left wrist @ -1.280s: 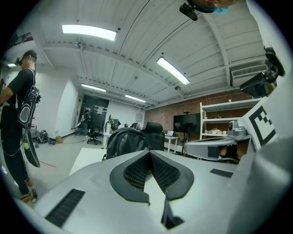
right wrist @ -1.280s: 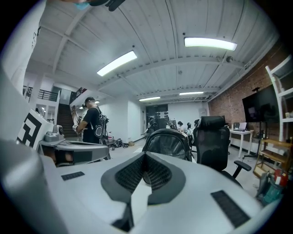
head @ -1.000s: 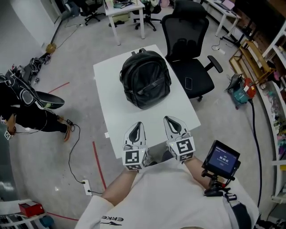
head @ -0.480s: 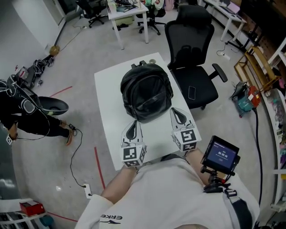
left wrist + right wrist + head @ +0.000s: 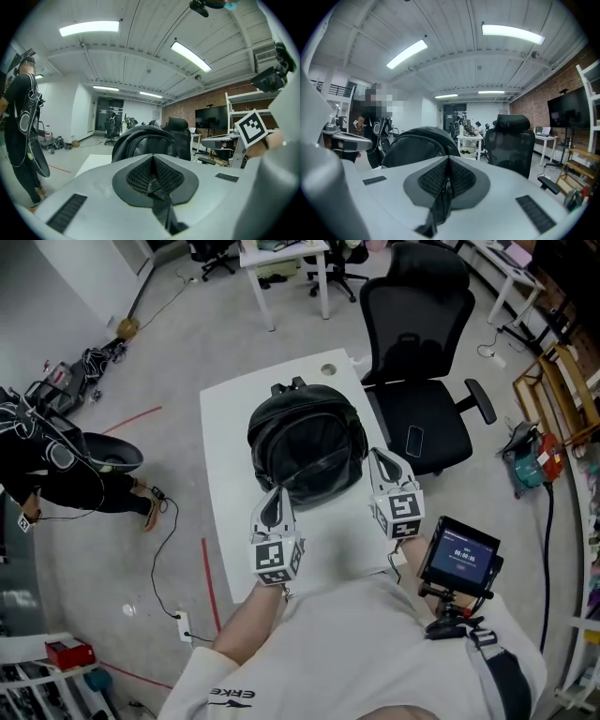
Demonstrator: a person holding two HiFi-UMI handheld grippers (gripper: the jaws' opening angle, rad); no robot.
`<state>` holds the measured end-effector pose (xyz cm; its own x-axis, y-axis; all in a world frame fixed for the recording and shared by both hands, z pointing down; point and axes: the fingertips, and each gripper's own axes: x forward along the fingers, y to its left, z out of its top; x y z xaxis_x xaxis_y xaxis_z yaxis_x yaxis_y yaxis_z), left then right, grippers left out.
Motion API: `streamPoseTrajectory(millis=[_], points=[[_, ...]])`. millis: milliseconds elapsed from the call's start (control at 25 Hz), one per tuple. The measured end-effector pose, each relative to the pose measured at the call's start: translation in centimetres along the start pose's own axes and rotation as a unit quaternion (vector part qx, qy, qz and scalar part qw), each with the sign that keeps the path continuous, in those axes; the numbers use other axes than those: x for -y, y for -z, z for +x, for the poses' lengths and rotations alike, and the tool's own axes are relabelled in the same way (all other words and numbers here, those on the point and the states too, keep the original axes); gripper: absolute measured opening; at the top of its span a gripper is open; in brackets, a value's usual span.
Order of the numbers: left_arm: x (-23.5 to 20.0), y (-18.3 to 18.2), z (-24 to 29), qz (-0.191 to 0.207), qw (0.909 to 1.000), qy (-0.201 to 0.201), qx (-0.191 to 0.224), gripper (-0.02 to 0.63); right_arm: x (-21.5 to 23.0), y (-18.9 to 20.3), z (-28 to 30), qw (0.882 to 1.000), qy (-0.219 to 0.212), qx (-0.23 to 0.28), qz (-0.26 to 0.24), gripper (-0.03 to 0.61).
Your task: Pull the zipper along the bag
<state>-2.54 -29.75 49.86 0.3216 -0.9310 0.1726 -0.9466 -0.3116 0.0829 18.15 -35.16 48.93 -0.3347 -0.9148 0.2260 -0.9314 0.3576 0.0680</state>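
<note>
From the head view, the black bag [image 5: 307,448] sits on the white desk [image 5: 225,418], toward its far half. My left hand-held gripper [image 5: 278,493] points at the bag's near left edge, its tip just at the bag; I cannot tell whether it touches. My right hand-held gripper [image 5: 378,455] lies just beside the bag's right side. A black office chair [image 5: 418,381] stands to the right of the desk, with a phone [image 5: 415,440] on its seat. A person in black [image 5: 47,465] stands on the floor at the left.

In the left gripper view, the jaws of my left hand-held gripper [image 5: 153,161] are pressed together with nothing between them. The bag [image 5: 140,139] rises right behind them.

In the right gripper view, my right hand-held gripper [image 5: 448,160] also has its jaws closed on nothing. The bag [image 5: 416,143] stands ahead and to the left, the office chair [image 5: 512,140] to the right.
</note>
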Motion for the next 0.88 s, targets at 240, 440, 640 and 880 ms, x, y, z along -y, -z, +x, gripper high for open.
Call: streamPoseTrajectory(millis=[240,440,640,880], points=[[1.1,0.3,1.9,0.005,0.9997,-0.017,-0.019,0.003,2.5,1.1,3.4,1.000,-0.021,-0.010,-0.012,0.004],[1.5,0.9,2.7,0.002,0.9989,-0.032,-0.034,0.003,4.3,2.3,6.6,0.997,-0.036,-0.024,-0.058,0.003],[2.1,1.4,4.5,-0.006,0.9981,-0.046,-0.040,0.003,5.7,3.6,10.3,0.993,-0.058,-0.038,-0.099,0.005],[2.1,2.4,5.5,-0.009,0.9966,-0.057,-0.059,0.003,5.5,5.5,13.2,0.986,-0.087,-0.059,-0.126,0.005]])
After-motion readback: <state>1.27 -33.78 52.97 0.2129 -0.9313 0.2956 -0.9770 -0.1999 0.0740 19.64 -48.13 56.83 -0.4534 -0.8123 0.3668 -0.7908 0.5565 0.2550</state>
